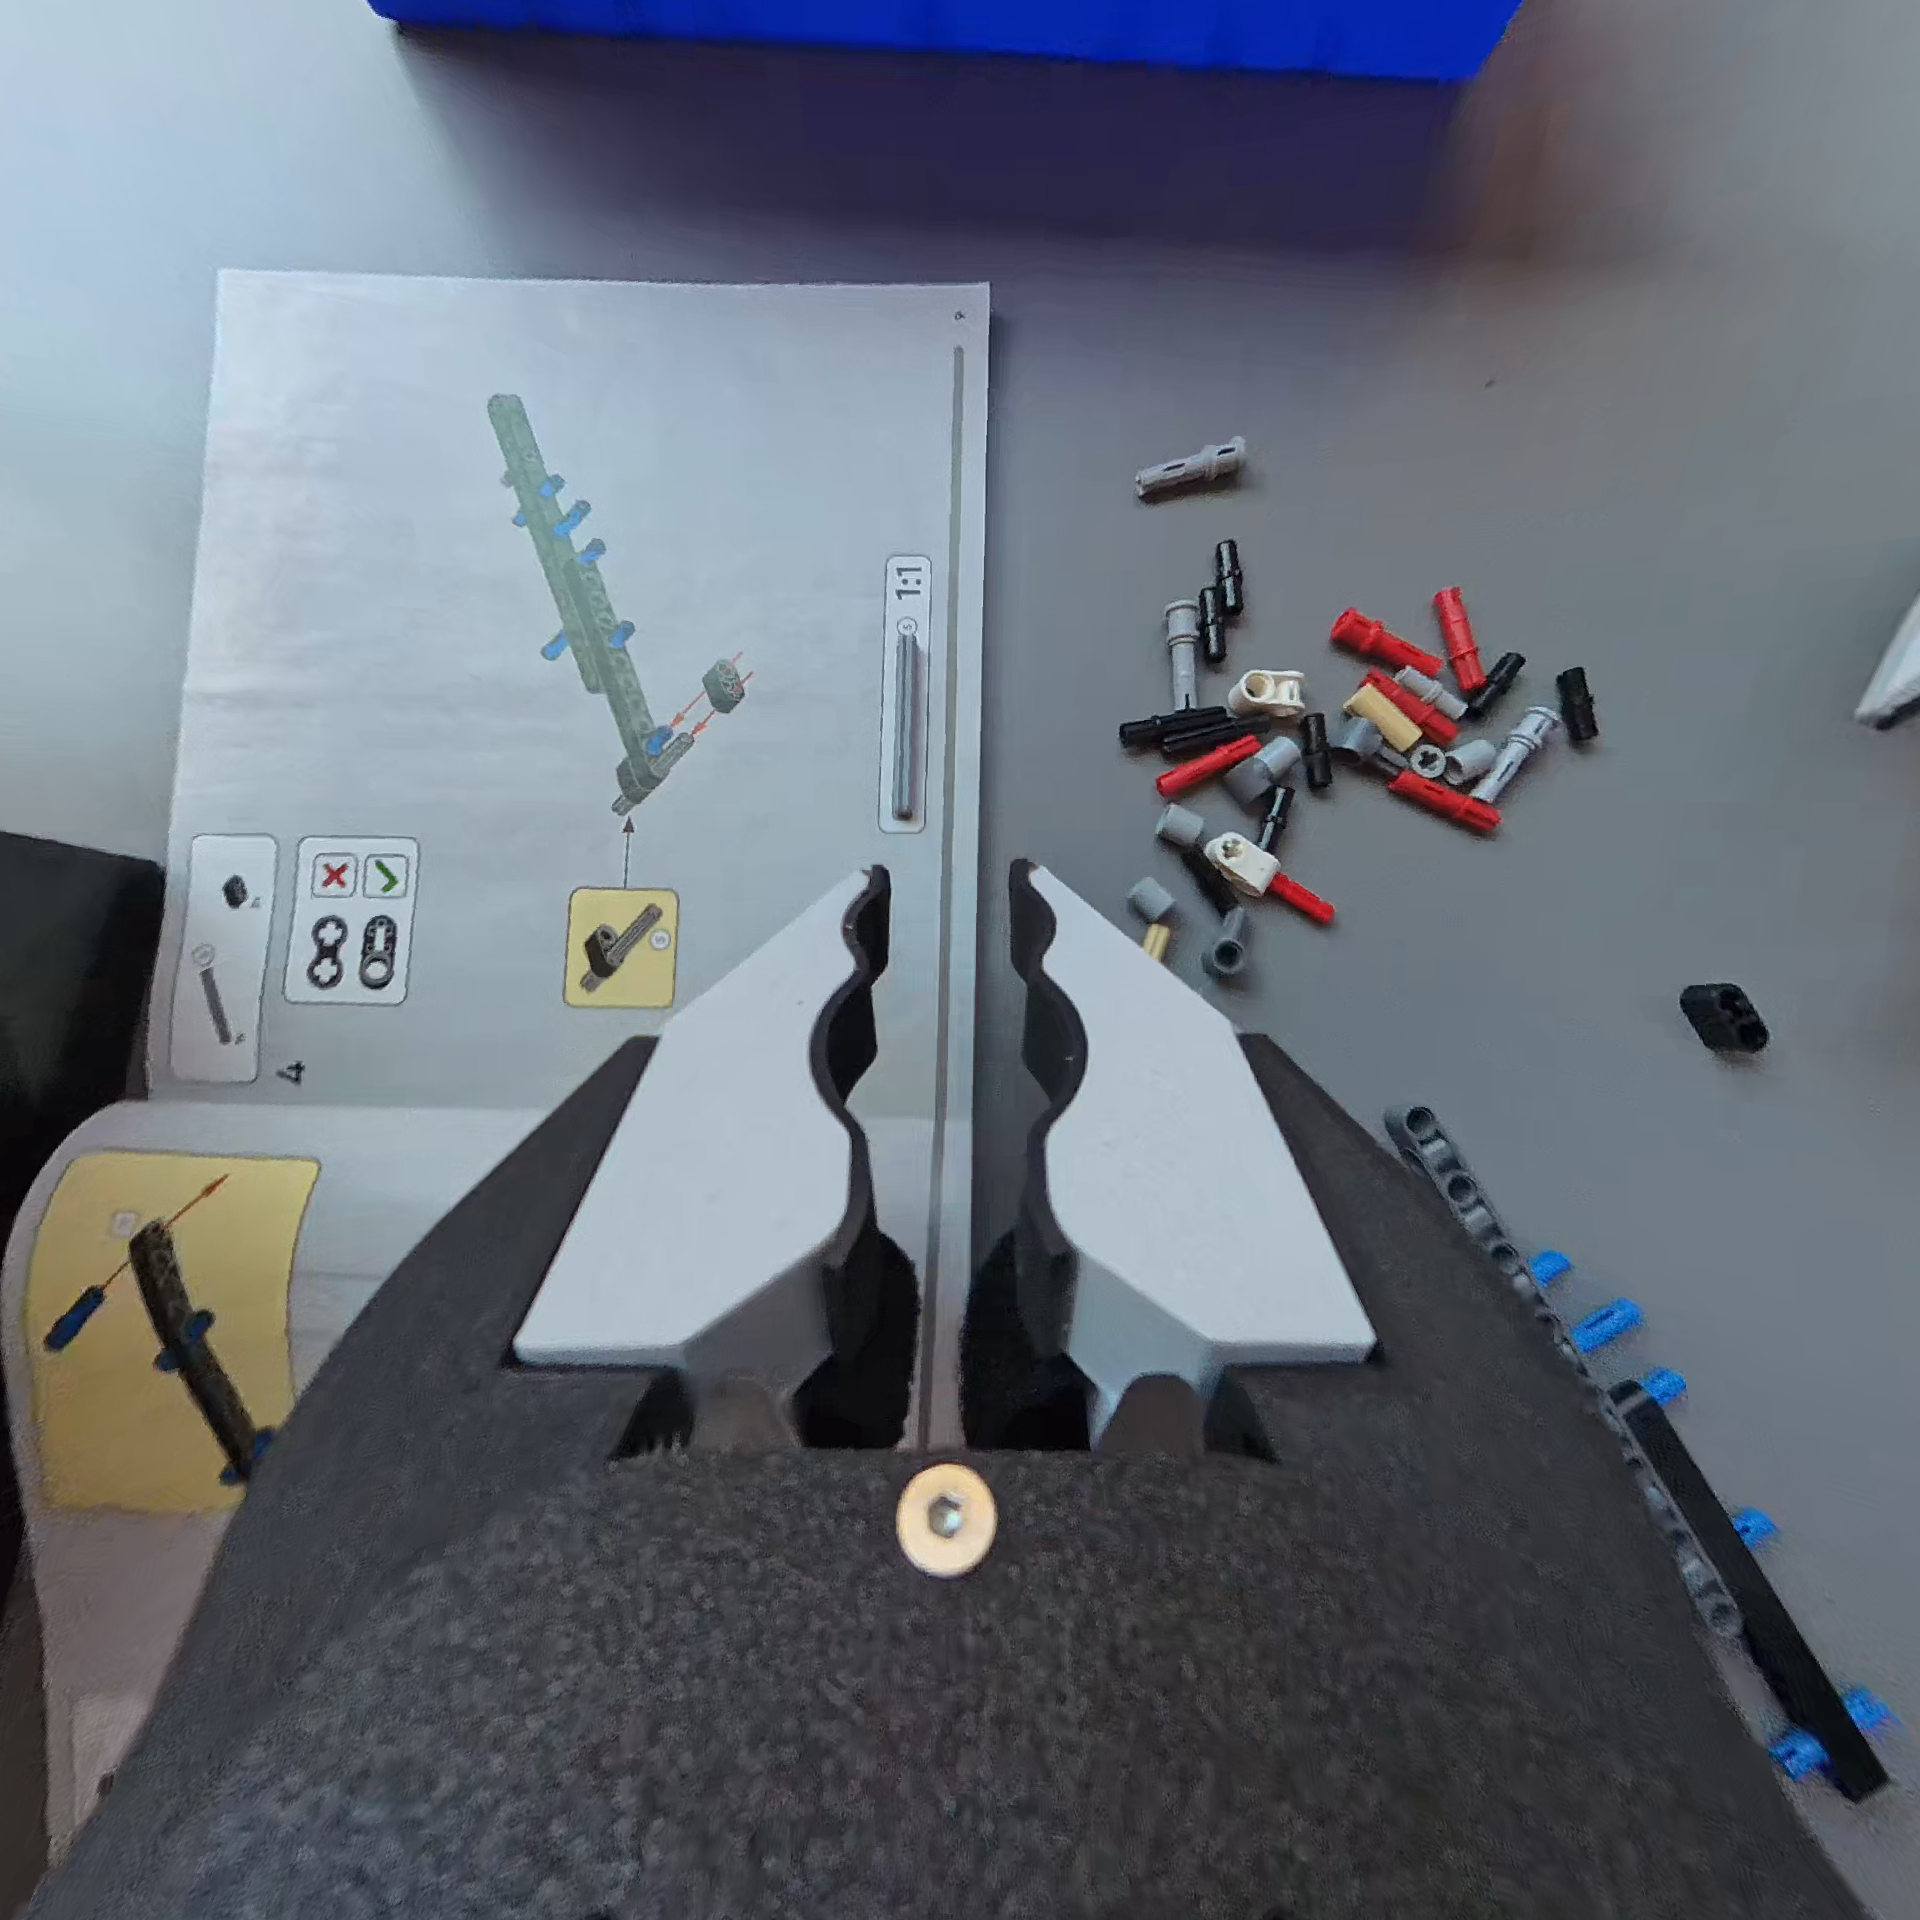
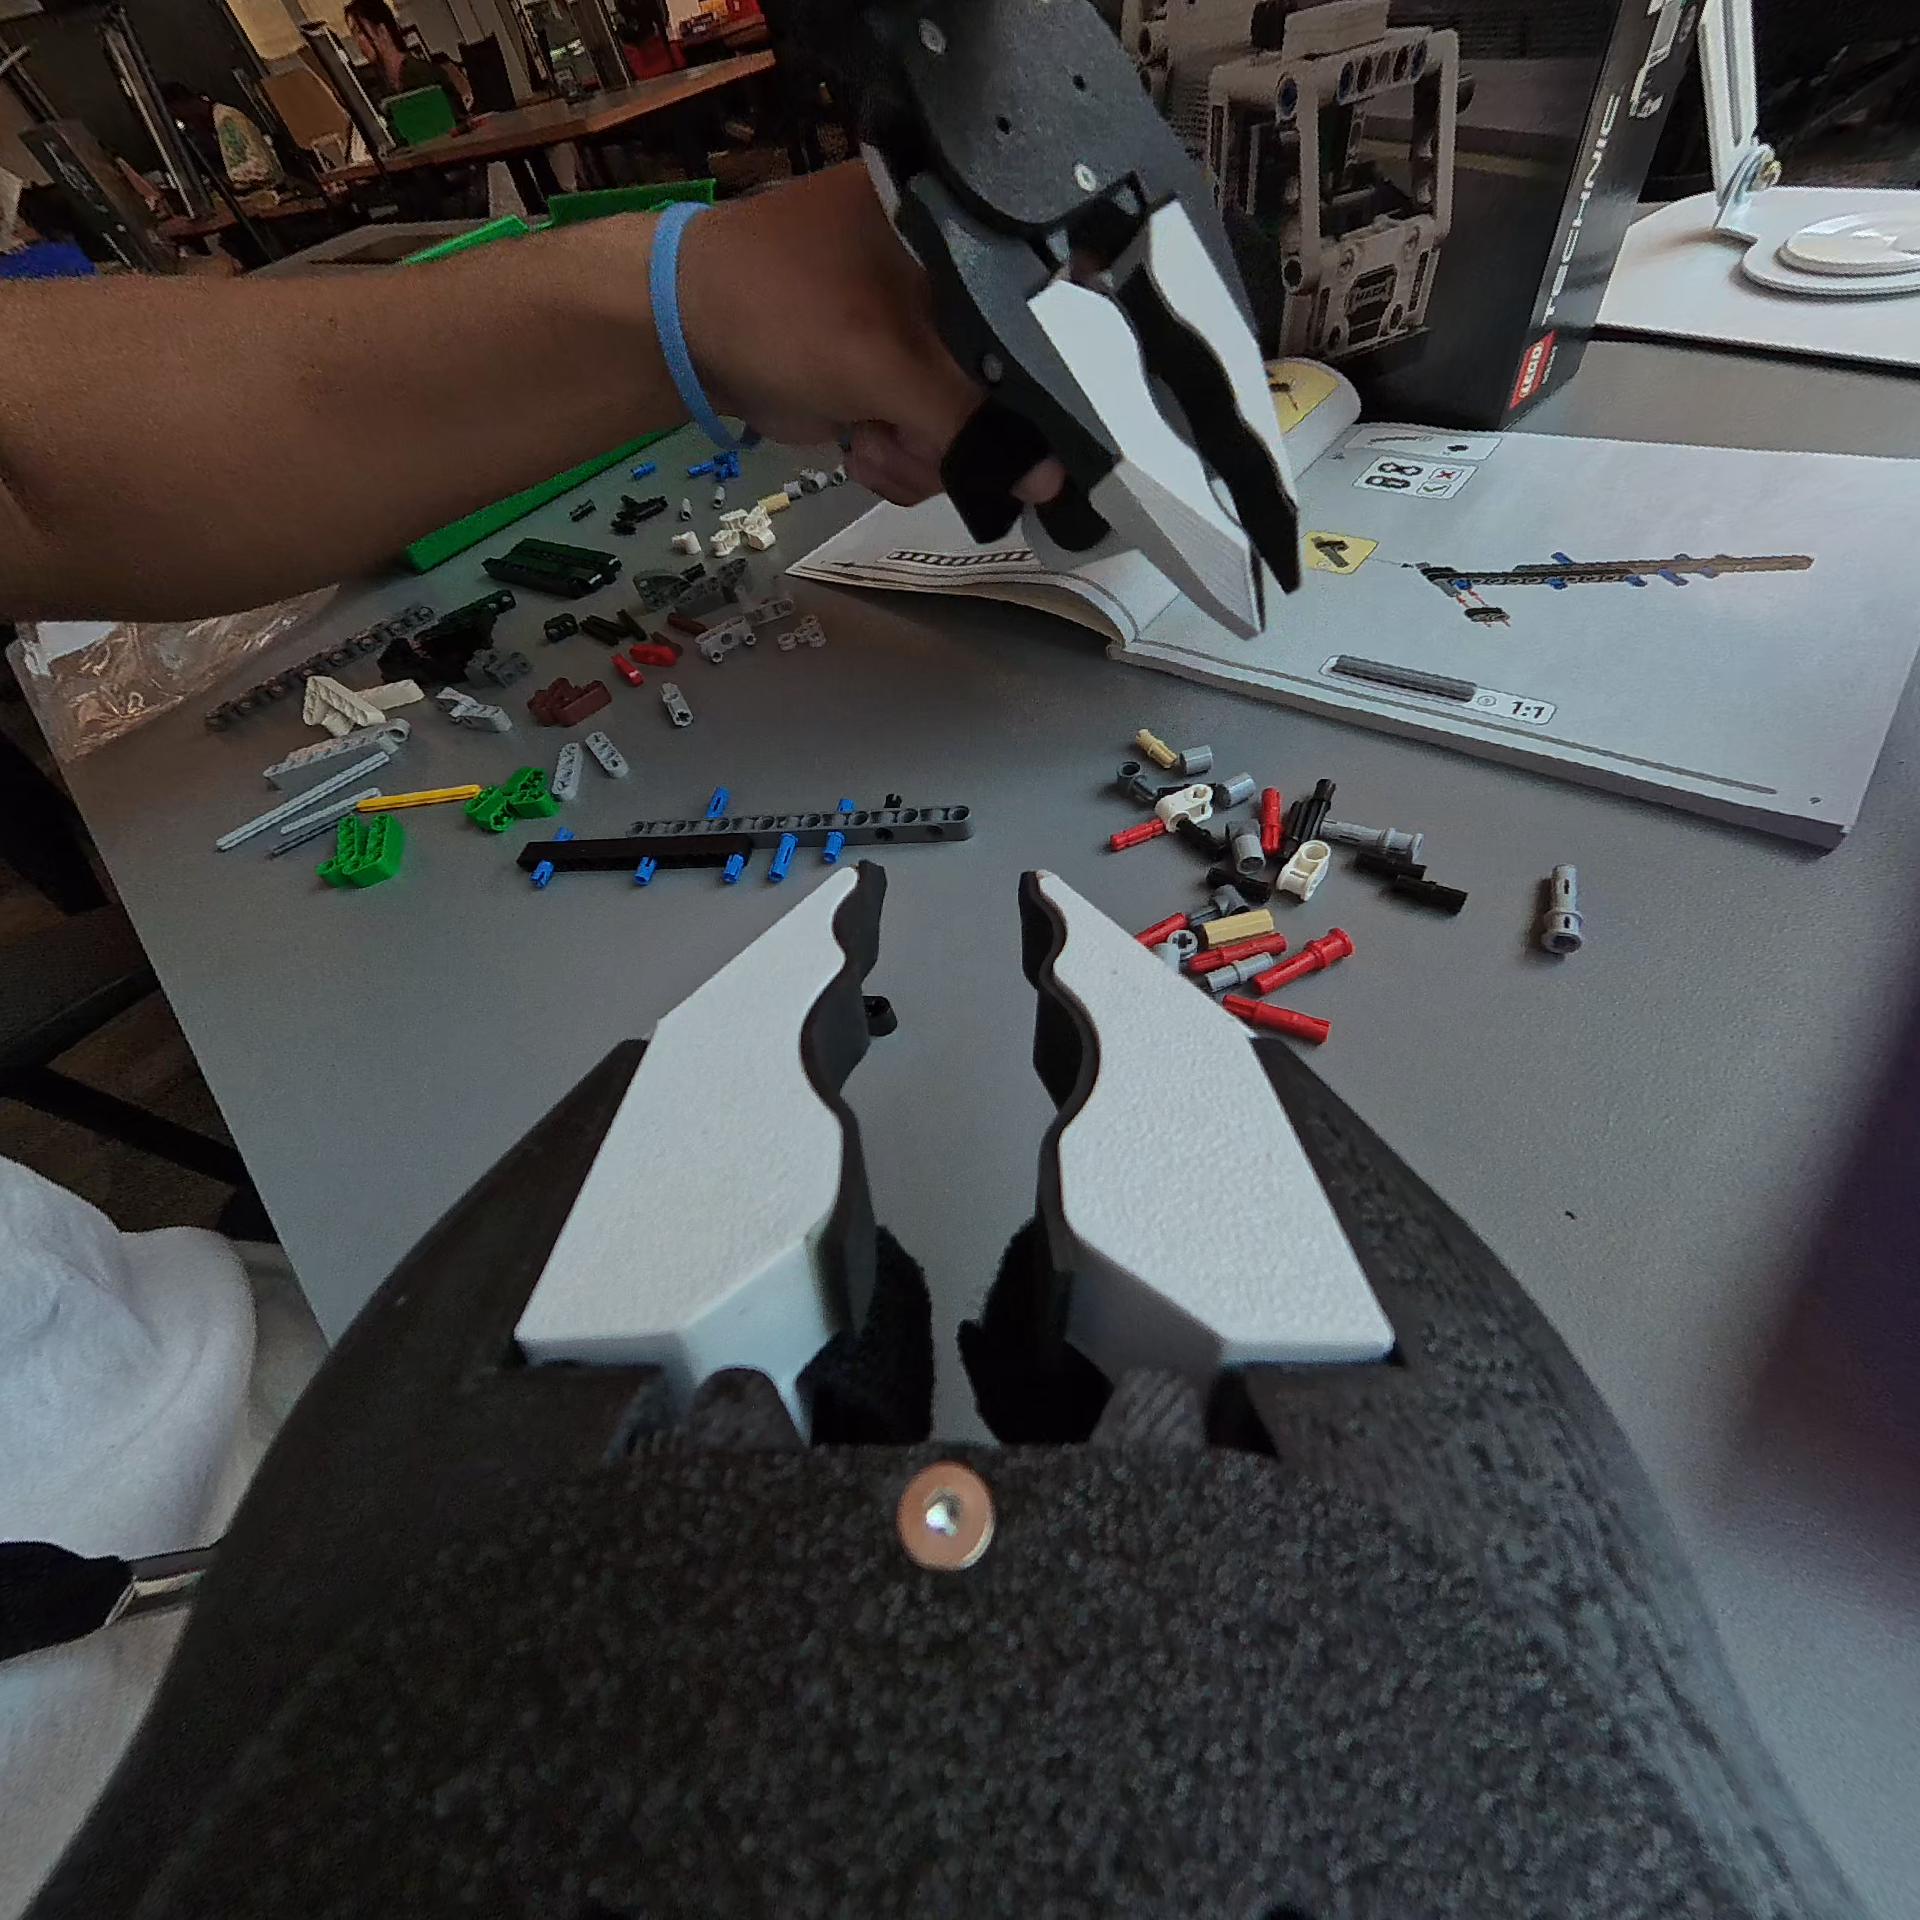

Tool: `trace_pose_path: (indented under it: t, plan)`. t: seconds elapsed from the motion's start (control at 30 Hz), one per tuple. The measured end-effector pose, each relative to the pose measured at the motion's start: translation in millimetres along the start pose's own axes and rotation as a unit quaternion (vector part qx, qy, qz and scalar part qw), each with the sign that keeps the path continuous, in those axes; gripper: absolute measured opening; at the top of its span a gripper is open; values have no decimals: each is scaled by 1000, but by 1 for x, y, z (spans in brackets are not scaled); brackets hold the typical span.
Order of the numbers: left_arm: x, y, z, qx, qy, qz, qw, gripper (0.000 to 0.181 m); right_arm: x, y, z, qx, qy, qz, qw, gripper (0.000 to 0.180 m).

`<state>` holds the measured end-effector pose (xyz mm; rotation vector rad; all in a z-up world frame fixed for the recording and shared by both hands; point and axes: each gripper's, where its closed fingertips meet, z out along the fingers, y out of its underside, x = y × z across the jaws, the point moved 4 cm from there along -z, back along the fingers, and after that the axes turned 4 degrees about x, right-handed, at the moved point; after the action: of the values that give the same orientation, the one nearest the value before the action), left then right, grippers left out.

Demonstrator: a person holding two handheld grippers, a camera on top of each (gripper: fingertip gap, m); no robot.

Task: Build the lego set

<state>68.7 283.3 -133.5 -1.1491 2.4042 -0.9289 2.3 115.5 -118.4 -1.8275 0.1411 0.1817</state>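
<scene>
My left gripper [image 1: 951, 873] is open and empty, held above the right edge of the open instruction booklet [image 1: 582, 665]. It also shows in the right wrist view [image 2: 1270, 603], held by a hand over the booklet [image 2: 1558, 644]. My right gripper [image 2: 951, 878] is open and empty, low over the grey table. A small black connector [image 2: 878, 1013] lies just beside its left finger. The built grey and black beam with blue pins [image 2: 748, 831] lies just beyond the fingertips; it also shows in the left wrist view [image 1: 1621, 1423]. A pile of red, black and grey pins [image 2: 1247, 894] lies to the right.
Sorted loose parts [image 2: 499, 707], green, grey, white and black, lie at the far left beside a plastic bag [image 2: 156, 665]. The set's box [image 2: 1455, 208] stands behind the booklet. A blue bin [image 1: 935, 31] is at the table's far side. A lone grey pin [image 2: 1562, 909] lies right of the pile. The left tips stand about 11 centimeters off the lone grey pin [image 2: 1562, 909]. It is also in sight in the left wrist view [image 1: 1192, 469].
</scene>
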Motion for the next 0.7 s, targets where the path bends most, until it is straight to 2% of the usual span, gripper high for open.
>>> trace_pose_path:
  t: [0.03, 0.23, 0.4, 0.5, 0.6, 0.7]
  plan:
    - [3, 1, -9, 3, -7, -2, 1000, 22, 0, 0, 0, 0, 0, 0, 1000, 26]
    - [65, 4, -64, 79, -20, -37, 996, 17, -1, 1, 1, -6, 2, -5, 1000, 26]
    - [101, 14, -71, 96, -38, -53, 993, 17, -1, 1, 1, -7, 3, -5, 1000, 26]
    - [90, 16, -61, 75, -57, -45, 994, 16, -2, 2, 1, -8, 2, -8, 1000, 26]
    - [48, 19, -38, 19, -105, -20, 994, 15, -2, 2, 1, -9, 5, -12, 1000, 26]
    - [11, 2, -13, 1, -85, 1, 996, 14, -3, 3, 2, -14, 4, -13, 1000, 26]
